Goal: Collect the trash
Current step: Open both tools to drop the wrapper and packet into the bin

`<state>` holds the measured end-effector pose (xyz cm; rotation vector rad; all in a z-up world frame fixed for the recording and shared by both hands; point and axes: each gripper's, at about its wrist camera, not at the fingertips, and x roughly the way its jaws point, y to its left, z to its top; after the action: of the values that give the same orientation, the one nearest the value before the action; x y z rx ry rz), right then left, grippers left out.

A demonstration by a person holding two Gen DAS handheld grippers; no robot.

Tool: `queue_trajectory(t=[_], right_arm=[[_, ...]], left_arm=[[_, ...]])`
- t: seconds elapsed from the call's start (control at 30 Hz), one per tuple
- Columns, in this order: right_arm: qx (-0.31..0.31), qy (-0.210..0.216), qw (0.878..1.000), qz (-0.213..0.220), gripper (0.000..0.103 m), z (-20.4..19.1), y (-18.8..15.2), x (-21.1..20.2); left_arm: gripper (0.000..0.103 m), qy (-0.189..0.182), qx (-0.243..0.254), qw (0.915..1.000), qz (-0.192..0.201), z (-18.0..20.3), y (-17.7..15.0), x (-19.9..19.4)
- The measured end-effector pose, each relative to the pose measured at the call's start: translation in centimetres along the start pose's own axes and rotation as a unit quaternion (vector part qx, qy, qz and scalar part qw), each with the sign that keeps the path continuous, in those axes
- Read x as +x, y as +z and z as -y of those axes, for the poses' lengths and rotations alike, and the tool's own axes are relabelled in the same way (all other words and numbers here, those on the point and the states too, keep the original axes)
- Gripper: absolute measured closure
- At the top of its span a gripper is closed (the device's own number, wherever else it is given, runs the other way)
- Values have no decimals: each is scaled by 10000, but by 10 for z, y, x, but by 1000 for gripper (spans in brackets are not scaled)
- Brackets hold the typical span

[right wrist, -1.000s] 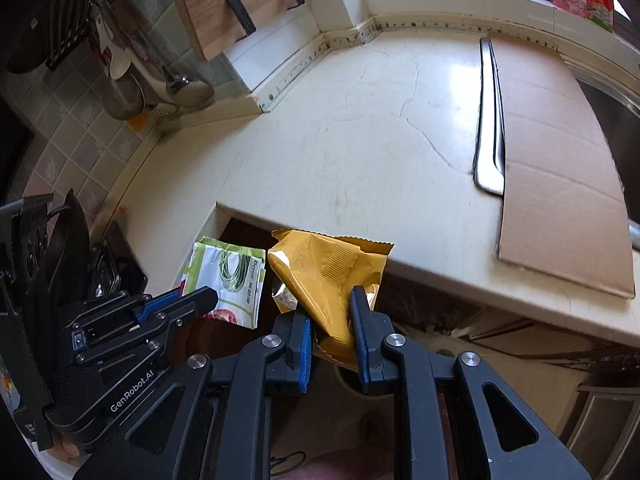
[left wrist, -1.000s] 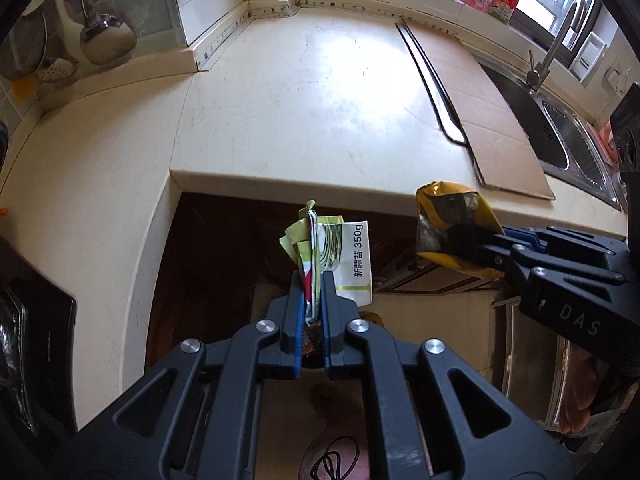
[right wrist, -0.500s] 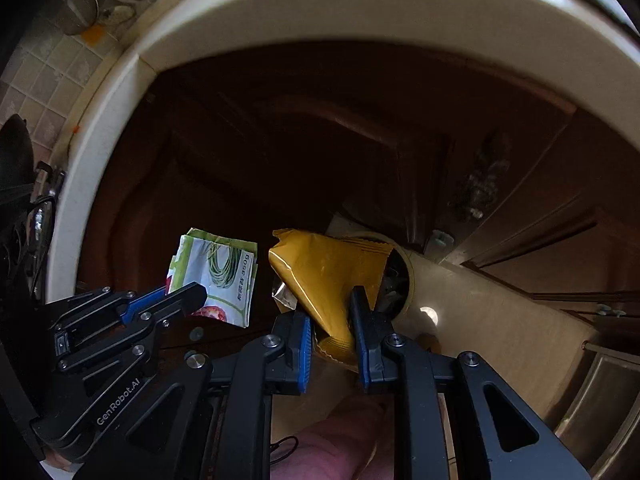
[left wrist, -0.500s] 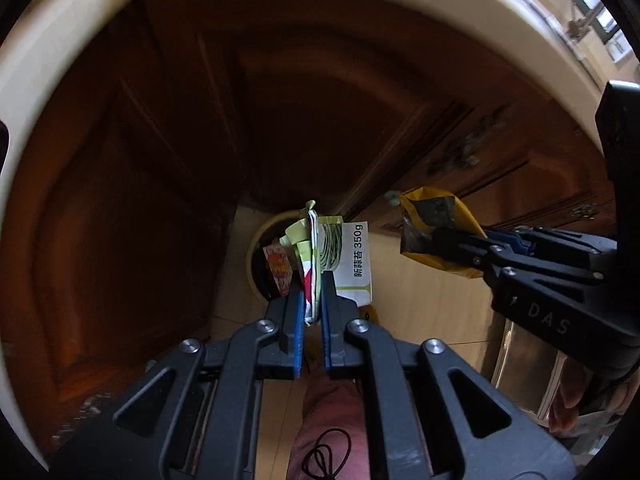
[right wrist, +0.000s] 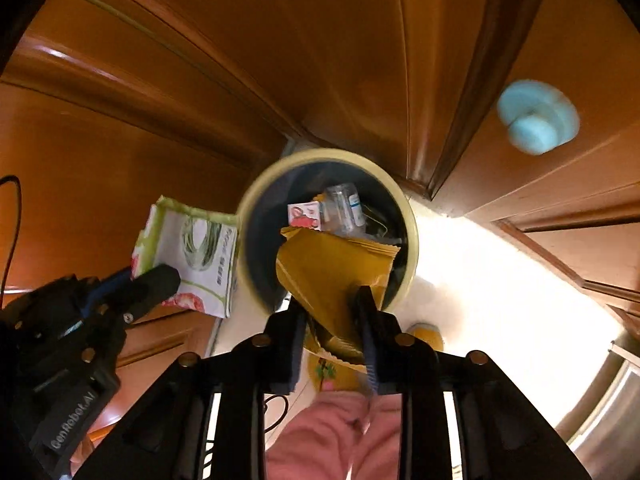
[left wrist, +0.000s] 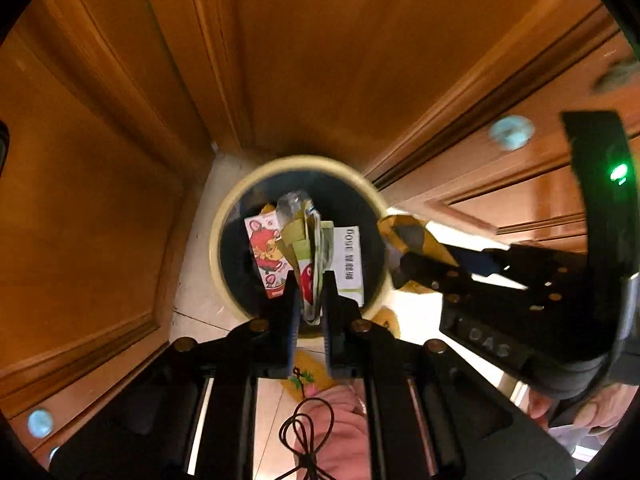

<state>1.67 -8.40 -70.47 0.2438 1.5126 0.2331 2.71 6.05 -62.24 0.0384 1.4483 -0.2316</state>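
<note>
Here two grippers' fingers each clamp one wrapper, green-white packet (left wrist: 316,256) and yellow bag (right wrist: 332,276), above one bin (left wrist: 224,216).

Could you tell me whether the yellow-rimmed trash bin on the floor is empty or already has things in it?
Not empty. Inside the trash bin lie a clear plastic bottle and a red-and-white carton; how full it is cannot be told.
</note>
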Motion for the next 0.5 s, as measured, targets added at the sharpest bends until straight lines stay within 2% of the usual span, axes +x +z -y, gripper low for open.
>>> queue_trajectory(t=[0.03,0.1,0.17,0.37,0.5], right_arm=[[-18,-9,10000,44,63,2,1,8],[-84,-65,9999,109,56,7,5,19],[-114,-82,9998,145,47,9,8,31],[-244,-33,9997,91,45,6,9,37],[-282,-44,9996,55,45,-3,8,26]], left_arm=[[88,20,-32,10000,-69,-3,-2,11],[68,-14,-144,9997,-190,-9,-9,28],[58,-11,-259,9994,-226,-16,-14,37],[55,33,-640,9975,-313,-36,-27,46],[55,-1,-757,9967,-283,-44,-29,30]])
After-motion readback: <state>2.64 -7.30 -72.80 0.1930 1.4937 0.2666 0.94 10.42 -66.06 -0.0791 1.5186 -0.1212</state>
